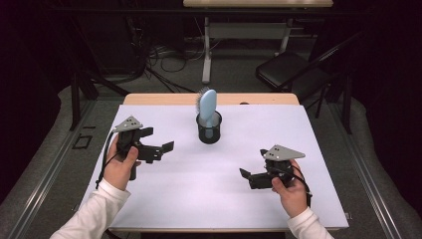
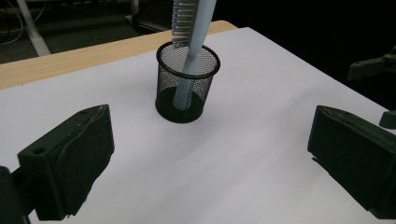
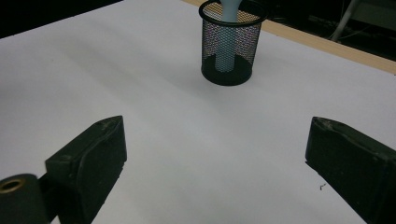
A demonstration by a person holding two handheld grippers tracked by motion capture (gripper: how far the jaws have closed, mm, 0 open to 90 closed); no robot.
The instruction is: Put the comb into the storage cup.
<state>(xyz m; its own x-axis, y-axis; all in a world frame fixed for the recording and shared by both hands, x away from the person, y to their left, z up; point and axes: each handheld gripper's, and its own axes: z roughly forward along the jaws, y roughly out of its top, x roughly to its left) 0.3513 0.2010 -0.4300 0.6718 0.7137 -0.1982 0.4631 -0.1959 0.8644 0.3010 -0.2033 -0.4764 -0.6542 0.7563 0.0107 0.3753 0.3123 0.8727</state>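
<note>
A black mesh cup [image 1: 209, 129] stands on the white sheet [image 1: 209, 184] toward the table's far middle. A light blue hairbrush [image 1: 207, 105] sits in it handle down, bristled head sticking up. My left gripper [image 1: 160, 139] hovers left of the cup, open, nothing between its jaws. My right gripper [image 1: 253, 163] is near the front right, also open and holding nothing. The left gripper view looks past my left gripper [image 2: 210, 158] at the cup [image 2: 187, 84] and brush [image 2: 191, 28]. From my right gripper [image 3: 217, 158], the cup [image 3: 229, 42] stands farther off.
The wooden table edge [image 1: 164, 99] shows beyond the sheet. A folding chair [image 1: 293, 69] stands behind the table at right, and a second table's leg [image 1: 206, 50] with floor cables is farther back. The other gripper [image 2: 373, 65] shows at the right of the left gripper view.
</note>
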